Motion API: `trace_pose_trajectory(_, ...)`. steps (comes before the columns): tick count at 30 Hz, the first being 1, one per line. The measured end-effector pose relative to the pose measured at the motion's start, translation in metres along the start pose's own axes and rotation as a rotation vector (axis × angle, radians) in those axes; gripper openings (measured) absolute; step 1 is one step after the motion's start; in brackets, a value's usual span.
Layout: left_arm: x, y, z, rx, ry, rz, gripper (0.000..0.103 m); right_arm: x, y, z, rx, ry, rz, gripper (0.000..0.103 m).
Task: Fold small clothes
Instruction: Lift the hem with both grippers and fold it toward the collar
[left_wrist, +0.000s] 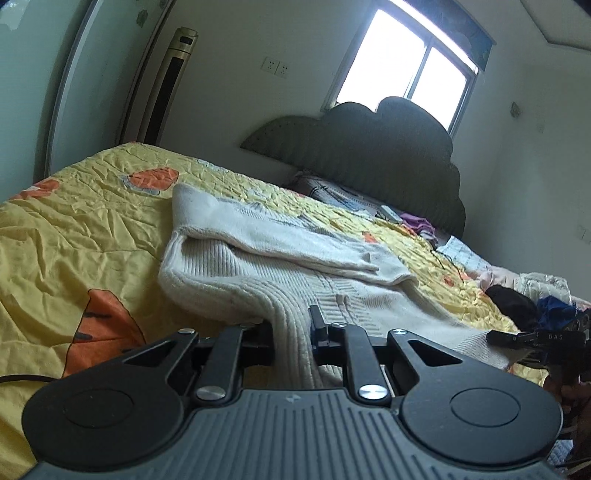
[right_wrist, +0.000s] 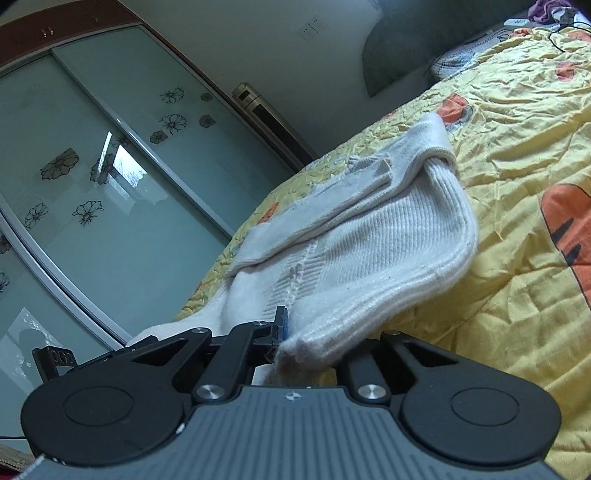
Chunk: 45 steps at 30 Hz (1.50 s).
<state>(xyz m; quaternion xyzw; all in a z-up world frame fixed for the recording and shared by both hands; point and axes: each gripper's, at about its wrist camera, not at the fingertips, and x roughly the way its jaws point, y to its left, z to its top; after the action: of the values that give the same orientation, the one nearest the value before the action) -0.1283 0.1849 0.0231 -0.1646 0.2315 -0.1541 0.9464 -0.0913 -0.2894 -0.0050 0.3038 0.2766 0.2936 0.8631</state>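
The white knit sweater lies on the yellow quilt, occupying the centre of the left wrist view, with 1 sleeve folded across its ribbed body. Its near hem runs down to the lower centre of the frame and passes between the fingers of the left gripper; the jaws stand narrow, closed onto that hem fabric.

In the right wrist view the sweater spans the centre, its near corner lifted off the quilt toward the lower centre of the frame. The right gripper pinches that corner; the left-hand finger shows against the cloth, while the other finger is hidden under the knit.

The right gripper also appears at the right edge of the left wrist view, at the sweater's hem.

A dark headboard sits upper centre under a bright window. Mixed clothing is piled at right. A glass sliding wardrobe fills the left of the right wrist view.
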Motion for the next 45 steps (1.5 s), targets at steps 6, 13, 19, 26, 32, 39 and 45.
trace_pose_trajectory(6,0.008,-0.007,0.013,-0.014,-0.053,0.033,0.016,0.006,0.008,0.017,-0.032,-0.036,0.006,0.013)
trace_pose_trajectory(13,0.021,-0.013,0.028,0.005,-0.079,0.065,0.016,0.020,0.017,0.034,-0.104,-0.065,-0.061,0.013)
trace_pose_trajectory(19,0.036,-0.014,0.047,0.004,-0.080,0.102,0.016,0.035,0.029,0.051,-0.197,-0.100,-0.104,0.013)
trace_pose_trajectory(26,0.051,-0.017,0.071,0.009,-0.095,0.136,0.016,0.052,0.032,0.072,-0.239,-0.142,-0.118,0.013)
trace_pose_trajectory(32,0.064,-0.017,0.077,-0.003,-0.105,0.163,0.016,0.063,0.026,0.079,-0.230,-0.162,-0.124,0.013)
trace_pose_trajectory(39,0.078,-0.017,0.087,0.012,-0.101,0.187,0.016,0.075,0.017,0.086,-0.244,-0.171,-0.154,0.013)
trace_pose_trajectory(45,0.091,-0.014,0.096,0.002,-0.103,0.198,0.016,0.089,0.014,0.098,-0.255,-0.168,-0.158,0.013)
